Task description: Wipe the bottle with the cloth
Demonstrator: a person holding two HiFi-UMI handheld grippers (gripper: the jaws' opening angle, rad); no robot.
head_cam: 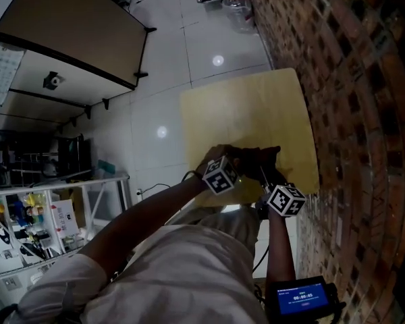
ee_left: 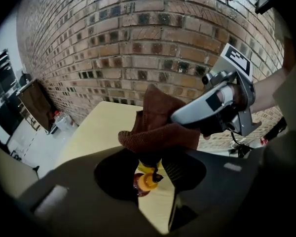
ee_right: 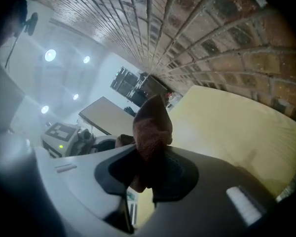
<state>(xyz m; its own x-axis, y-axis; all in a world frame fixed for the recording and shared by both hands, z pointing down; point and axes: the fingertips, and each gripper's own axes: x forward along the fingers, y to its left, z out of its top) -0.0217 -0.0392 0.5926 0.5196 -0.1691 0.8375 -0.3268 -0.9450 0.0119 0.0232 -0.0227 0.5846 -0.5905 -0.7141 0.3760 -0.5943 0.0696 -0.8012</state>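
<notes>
Left gripper view: I found the left gripper (ee_left: 150, 176) with its jaws about half closed on the bottle (ee_left: 147, 180). The bottle stood upright on the table (ee_left: 101, 130), yellow cap towards the camera, and the pads appeared to bear on its sides. The brown cloth (ee_left: 155, 130) sat bunched on the bottle's top, at 12 o'clock from the cap. The right gripper (ee_left: 187, 123) lay at 2 o'clock and gripped the cloth's right end. A brick wall (ee_left: 138, 43) filled the background.

Right gripper view: I noted the jaws closed tight on the cloth, a fold of which stood up at 12 o'clock. The left gripper showed at 9 o'clock.

Head view: Both grippers met over the table's near edge, at 6 o'clock on its top. The wall ran along 3 o'clock. I could not make out the bottle there.
</notes>
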